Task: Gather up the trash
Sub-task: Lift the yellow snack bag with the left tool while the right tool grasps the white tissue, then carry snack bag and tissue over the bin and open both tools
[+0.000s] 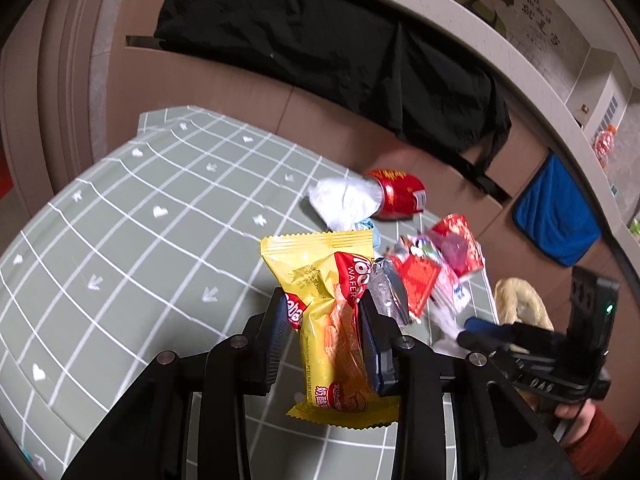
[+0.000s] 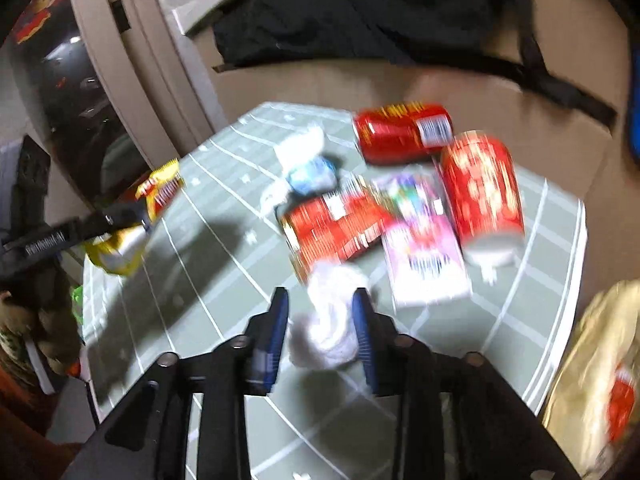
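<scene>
The left gripper (image 1: pixel 324 312) is clamped on a yellow wafer packet (image 1: pixel 332 320), pads pinching its middle, the packet standing upright between the fingers and lifted clear of the cloth. Over on the right gripper (image 2: pixel 320 316), a crumpled white tissue (image 2: pixel 326 332) sits between the blue pads (the view is smeared, so whether they actually press it I cannot tell).

Just ahead of the right fingers lies the heap: a red printed wrapper (image 2: pixel 336 228), a pink and purple pouch (image 2: pixel 424 248), a red can (image 2: pixel 482 188) to the front right, a second red can (image 2: pixel 404 132) lying on its side beyond it, and a white and blue wad (image 2: pixel 308 168) ahead and slightly left.

Everything rests on a grey-green tablecloth (image 1: pixel 120 220) with a white grid and small hearts. Left of the left gripper the cloth is open and bare, right out to its far corner. To the right gripper's right, a gold foil bag (image 2: pixel 592 364) sits past the table edge. Beyond the far edge stands a brown cardboard wall (image 1: pixel 240 88) with black fabric (image 1: pixel 320 48) draped over it.
</scene>
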The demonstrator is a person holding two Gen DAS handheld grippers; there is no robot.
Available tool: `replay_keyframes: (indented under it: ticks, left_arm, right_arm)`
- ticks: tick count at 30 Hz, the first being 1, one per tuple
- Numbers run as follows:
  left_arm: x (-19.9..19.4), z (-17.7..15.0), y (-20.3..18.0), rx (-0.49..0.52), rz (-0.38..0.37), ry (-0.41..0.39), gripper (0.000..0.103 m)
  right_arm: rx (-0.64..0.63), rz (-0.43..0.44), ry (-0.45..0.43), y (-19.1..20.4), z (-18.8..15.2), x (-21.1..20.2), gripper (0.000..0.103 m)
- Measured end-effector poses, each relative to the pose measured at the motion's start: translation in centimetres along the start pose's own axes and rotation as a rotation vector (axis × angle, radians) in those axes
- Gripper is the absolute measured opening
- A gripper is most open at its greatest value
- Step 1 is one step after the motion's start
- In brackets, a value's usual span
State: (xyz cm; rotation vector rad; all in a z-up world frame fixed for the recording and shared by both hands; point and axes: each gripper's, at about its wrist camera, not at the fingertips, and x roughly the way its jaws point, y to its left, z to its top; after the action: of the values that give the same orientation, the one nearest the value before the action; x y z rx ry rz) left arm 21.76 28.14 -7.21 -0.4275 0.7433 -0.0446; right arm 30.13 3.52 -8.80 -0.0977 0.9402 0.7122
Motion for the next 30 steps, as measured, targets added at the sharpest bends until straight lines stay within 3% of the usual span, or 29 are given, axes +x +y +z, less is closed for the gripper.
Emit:
replay_keyframes:
  ticks: [11,14,16,24,30]
  left_arm:
    - [1.3,-1.3,-1.4,0.029,0.008,0.052,0.035]
    - [1.6,-1.4,-1.9,0.037,0.006,0.060,0.035]
    - [1.7,-1.5,-2.5,0.046,0.005,0.063,0.035]
    - [1.0,-0.3,-7.6,0.139,-0.002,-0.003,0.035]
    - [0.6,1.0,-12.9,0.205,-0.023,-0.068,0.035]
  right_arm:
    - [-0.002,-0.054,-0.022,-0.1,-2.8,1.6,0.036]
    - [-0.051,-0.104,-0.015,0.1,-3.1,1.7,0.036]
    - [-0.066,-0.123,-0.014,0.2,-3.4,1.4,0.028]
    - [0.020,-0.047,-0.127,-1.8,-2.5,-3.6,0.027]
    - [0.009,-0.070,-0.238,-3.2,-1.1,-8.5,0.027]
